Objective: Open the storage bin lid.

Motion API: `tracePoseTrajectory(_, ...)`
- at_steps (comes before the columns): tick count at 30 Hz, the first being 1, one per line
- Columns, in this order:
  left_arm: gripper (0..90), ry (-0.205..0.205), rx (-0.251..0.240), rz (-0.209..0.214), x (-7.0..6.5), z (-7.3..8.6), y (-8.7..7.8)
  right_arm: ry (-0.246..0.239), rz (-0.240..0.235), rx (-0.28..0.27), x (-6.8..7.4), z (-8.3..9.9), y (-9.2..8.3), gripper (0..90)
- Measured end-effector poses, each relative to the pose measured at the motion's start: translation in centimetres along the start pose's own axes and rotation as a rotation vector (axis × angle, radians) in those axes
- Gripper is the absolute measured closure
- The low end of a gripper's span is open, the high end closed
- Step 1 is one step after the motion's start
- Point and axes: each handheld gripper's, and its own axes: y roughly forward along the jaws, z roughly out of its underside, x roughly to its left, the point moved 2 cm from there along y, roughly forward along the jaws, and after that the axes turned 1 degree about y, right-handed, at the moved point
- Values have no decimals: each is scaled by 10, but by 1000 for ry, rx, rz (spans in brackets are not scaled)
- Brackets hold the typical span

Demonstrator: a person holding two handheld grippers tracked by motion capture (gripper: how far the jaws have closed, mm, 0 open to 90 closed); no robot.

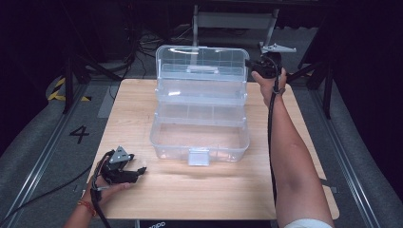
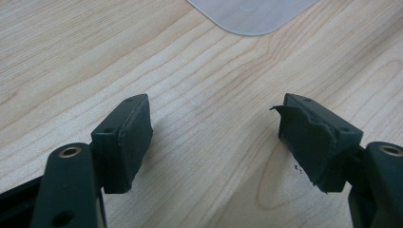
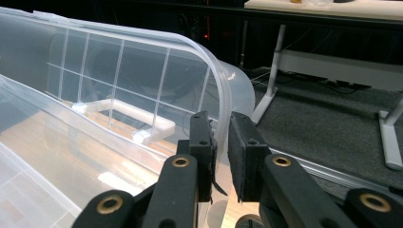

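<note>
Dark workshop floor with cables and a painted "4" point(image 1: 79, 134) surrounds a pale wooden table point(image 1: 142, 190), where a clear plastic tiered organiser box point(image 1: 199, 135) stands open at the centre, its lid point(image 1: 202, 61) raised toward twelve o'clock. At one o'clock the right gripper point(image 3: 221, 152) pinches the lid's edge between nearly closed jaws; judging by this, the lid is being swung, and the next move calls for a steady arc. At seven o'clock the left gripper point(image 2: 216, 137) rests spread, empty. Partial lettering at the table's near edge is unreadable.

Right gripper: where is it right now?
In the high view the right gripper is at the table's far right, pinching the edge of the clear box's raised lid; the left gripper rests near-left.
</note>
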Motion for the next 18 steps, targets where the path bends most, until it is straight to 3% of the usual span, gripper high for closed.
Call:
tracePoseTrajectory(8,272,4,-4,3,0,0,0,-6,18,15,-1,1,5,797)
tracePoseTrajectory(18,271,5,-3,2,0,0,0,21,12,7,-5,3,12,792)
